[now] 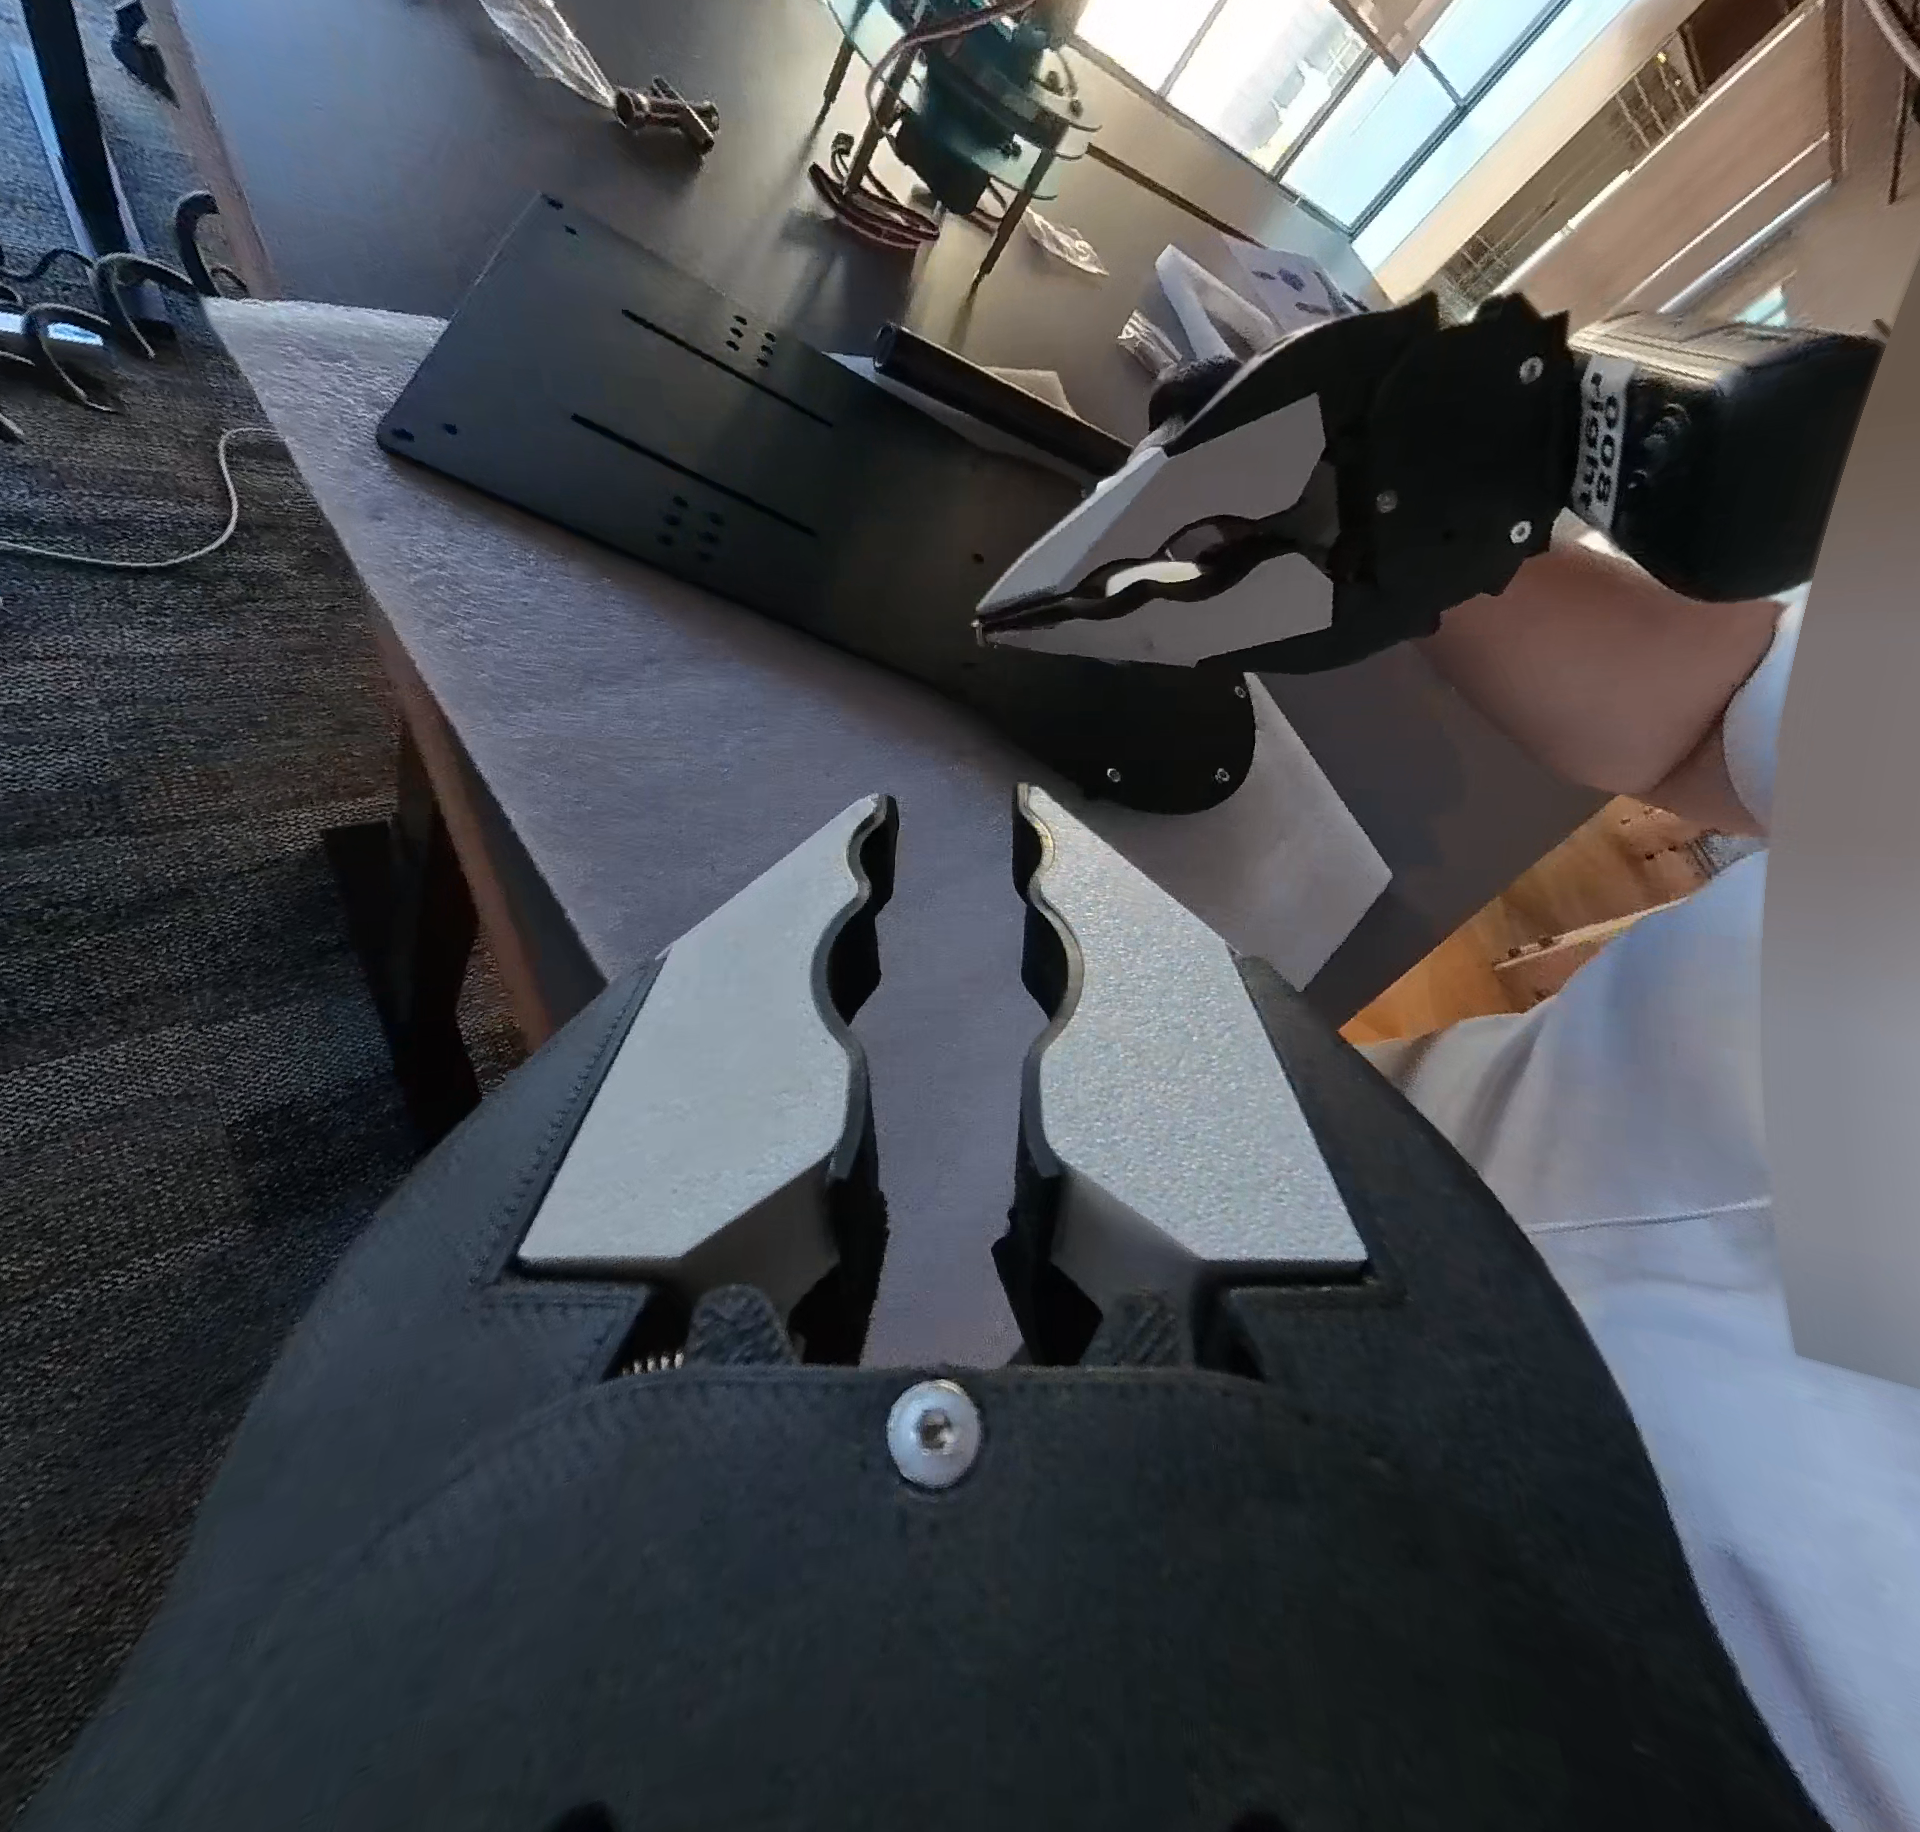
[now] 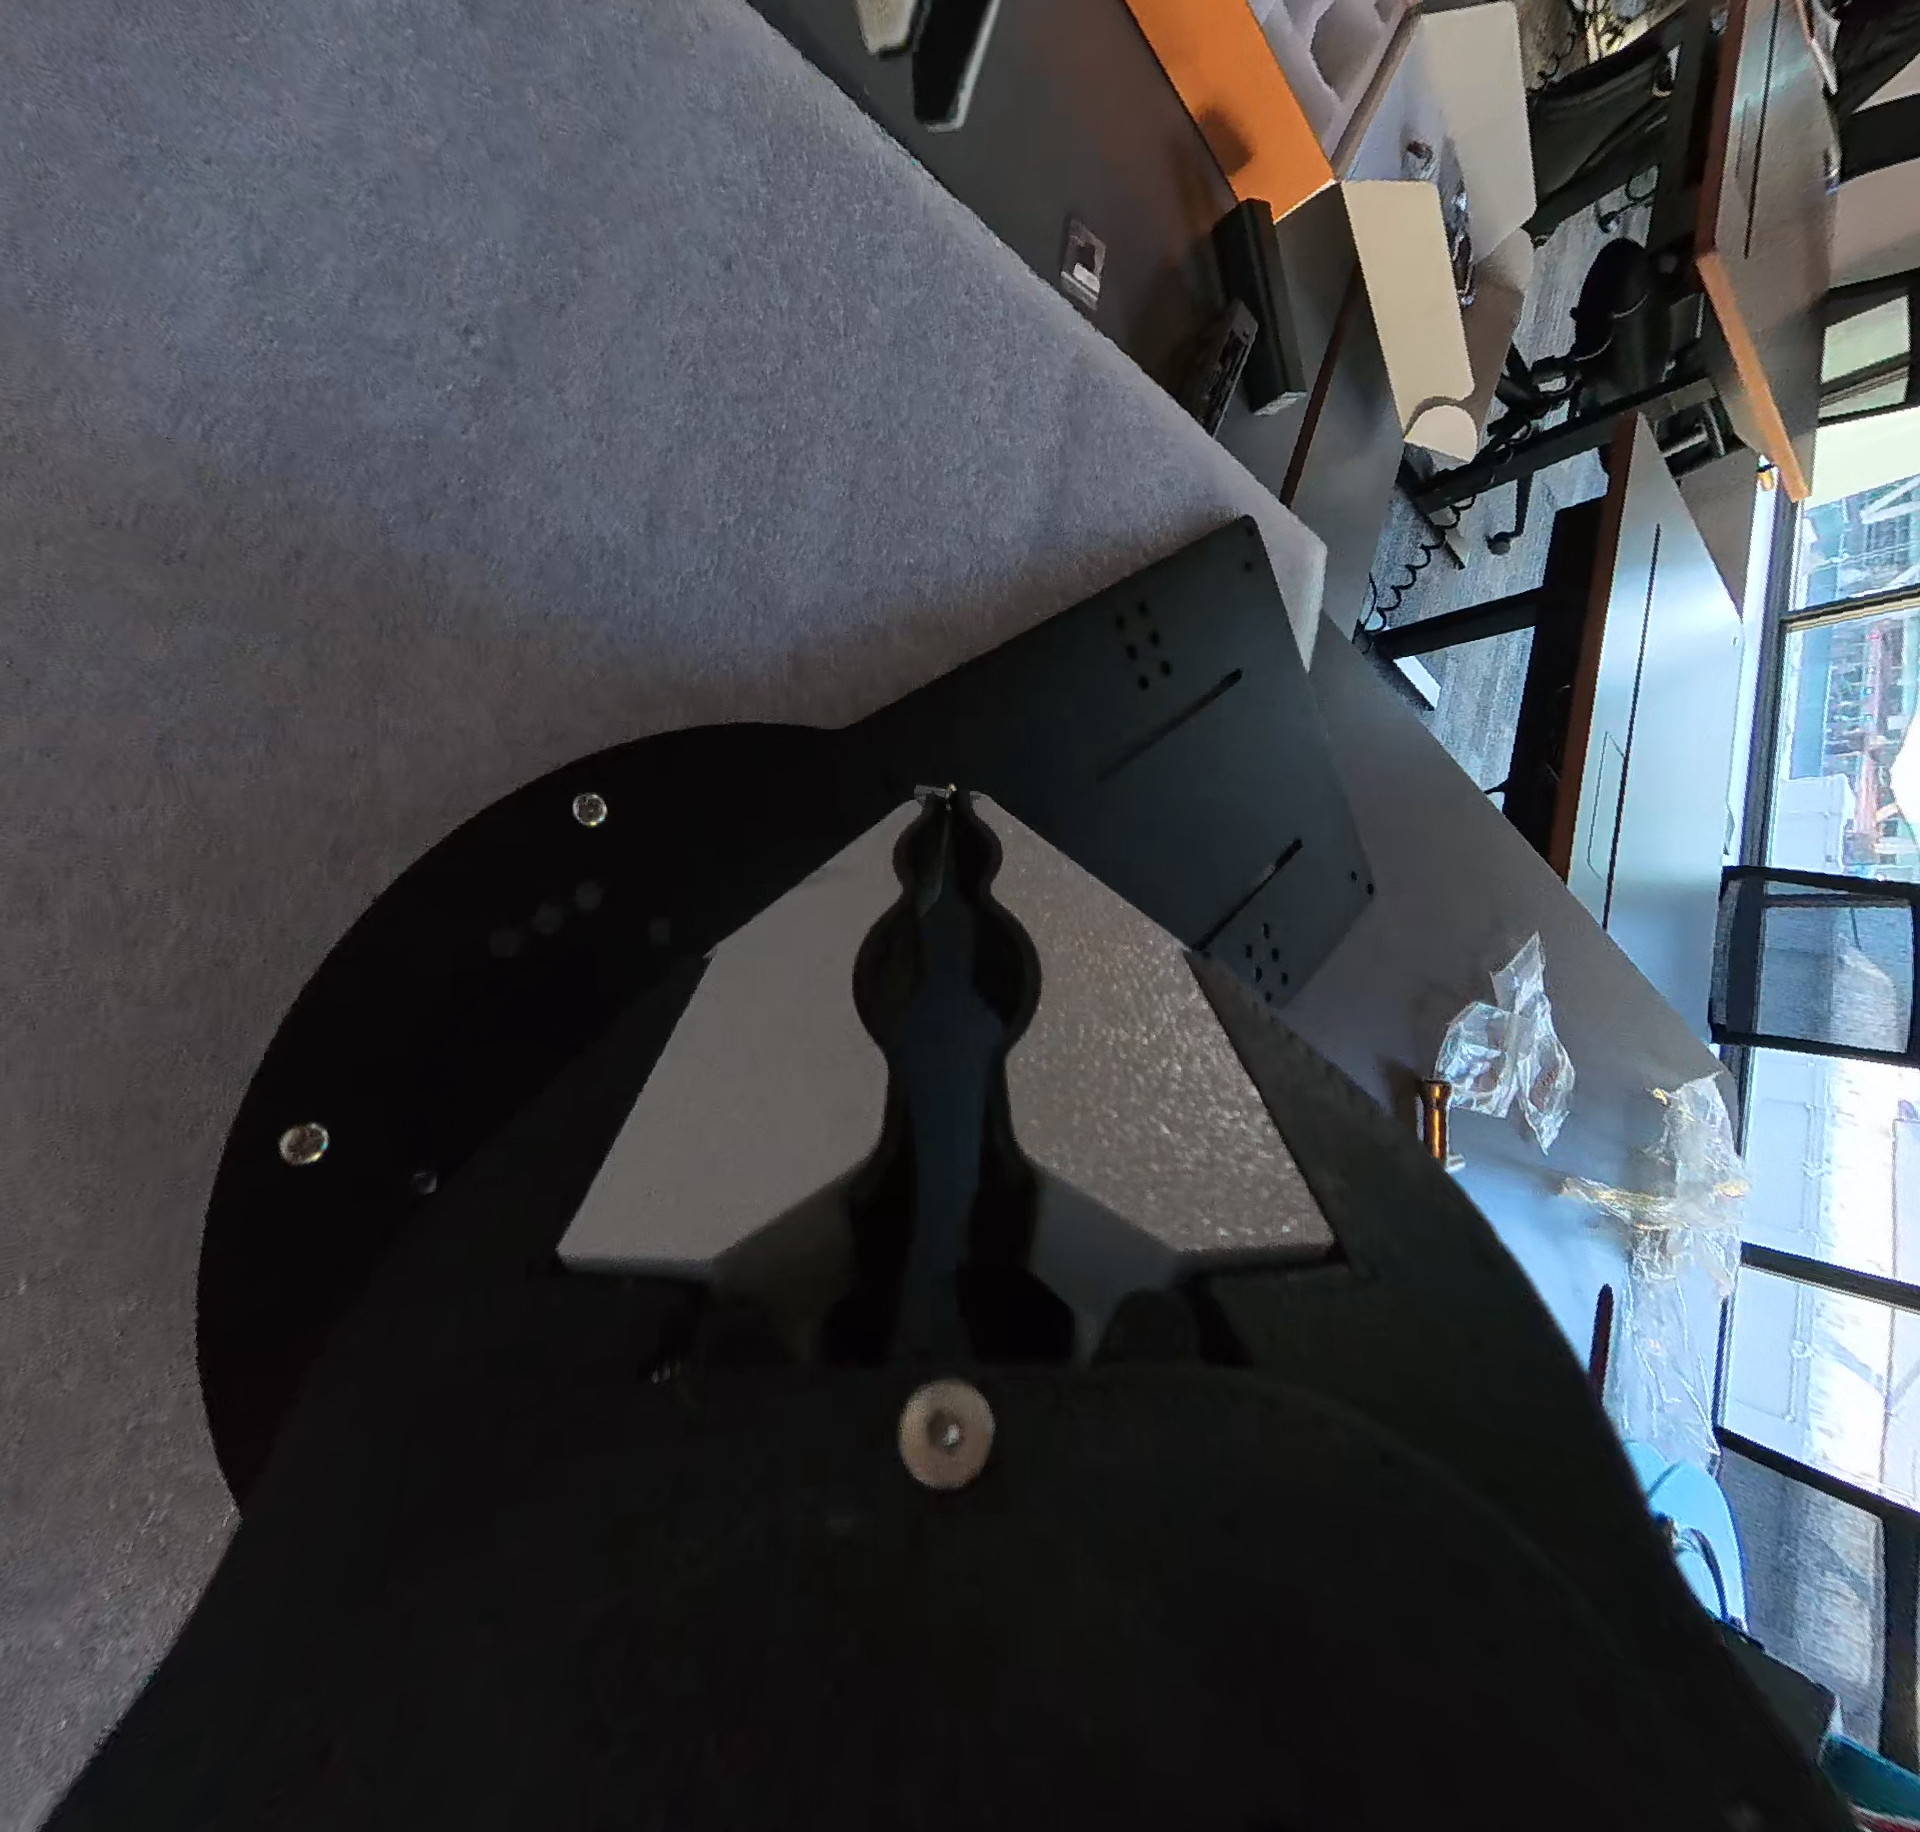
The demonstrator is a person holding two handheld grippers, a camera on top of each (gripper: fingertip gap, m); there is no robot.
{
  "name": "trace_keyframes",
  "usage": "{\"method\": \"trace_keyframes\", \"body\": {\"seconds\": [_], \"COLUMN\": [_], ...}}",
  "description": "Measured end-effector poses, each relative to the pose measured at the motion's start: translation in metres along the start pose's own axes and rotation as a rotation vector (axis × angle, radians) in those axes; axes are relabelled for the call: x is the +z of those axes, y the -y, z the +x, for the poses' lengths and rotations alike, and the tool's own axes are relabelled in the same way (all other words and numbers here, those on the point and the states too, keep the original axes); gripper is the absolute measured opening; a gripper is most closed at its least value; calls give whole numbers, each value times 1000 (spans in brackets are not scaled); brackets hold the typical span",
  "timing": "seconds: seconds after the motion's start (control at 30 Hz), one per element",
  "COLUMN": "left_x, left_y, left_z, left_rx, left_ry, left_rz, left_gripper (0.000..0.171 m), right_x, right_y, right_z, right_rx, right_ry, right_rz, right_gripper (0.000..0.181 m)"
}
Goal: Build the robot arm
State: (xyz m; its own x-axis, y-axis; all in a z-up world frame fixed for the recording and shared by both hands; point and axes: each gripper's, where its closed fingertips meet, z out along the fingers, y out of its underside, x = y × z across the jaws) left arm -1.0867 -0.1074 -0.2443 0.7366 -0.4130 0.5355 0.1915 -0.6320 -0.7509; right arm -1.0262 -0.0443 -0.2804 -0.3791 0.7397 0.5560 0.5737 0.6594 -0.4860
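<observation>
A: We log the left gripper (image 1: 954,826) at the lower centre of its own view. Its fingers stand apart with a clear gap, nothing between them, hovering over the grey felt mat (image 1: 582,639).

B: And the right gripper (image 1: 982,627)?

A: In the left wrist view it enters from the right edge, pointing left and slightly down. Its tips are pressed together on a tiny metal part (image 2: 938,792), too small for us to name; in the right wrist view that part sits at the tips, over the black plate (image 2: 1195,774).

B: How does the plate lie?

A: Flat on the mat. In the left wrist view its long axis runs from upper left toward lower right, where the rounded end (image 1: 1174,743) carries small silver screws (image 1: 1114,773). The rectangular end, with slots and hole clusters, points to upper left.

B: What do we note nearby?

A: A black tube (image 1: 987,390) just beyond the plate, and clear plastic bags (image 2: 1507,1034) on the table at the right of the right wrist view.
</observation>
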Motion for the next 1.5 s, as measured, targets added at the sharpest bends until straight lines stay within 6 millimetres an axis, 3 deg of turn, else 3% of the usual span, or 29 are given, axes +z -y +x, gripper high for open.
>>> {"method": "trace_keyframes", "body": {"seconds": [0.37, 0.77, 0.97, 1.1, 1.33, 1.5], "left_x": [-1, 0, 14, 16, 9, 12], "left_y": [1, 7, 13, 9, 2, 5], "left_z": [-7, -14, -9, -5, -11, -16], "left_rx": [-10, -26, -13, -7, -31, -36], "left_ry": [-7, 6, -24, -26, -1, 5], "left_rz": [0, 13, 8, -1, 4, -2], "left_gripper": [21, 21, 21, 21, 21, 21], "right_x": [-2, -53, -31, -21, -45, -58], "right_y": [-3, -31, -16, -8, -36, -45], "right_z": [5, 18, 1, 0, 9, 7], "right_rx": [-32, 289, 114, 15, 98, 169], "right_ry": [-40, -155, -124, -114, -168, -210], "right_rz": [-25, 106, 67, 46, -4, 0], "right_gripper": [0, 0, 0, 0, 0, 0]}}
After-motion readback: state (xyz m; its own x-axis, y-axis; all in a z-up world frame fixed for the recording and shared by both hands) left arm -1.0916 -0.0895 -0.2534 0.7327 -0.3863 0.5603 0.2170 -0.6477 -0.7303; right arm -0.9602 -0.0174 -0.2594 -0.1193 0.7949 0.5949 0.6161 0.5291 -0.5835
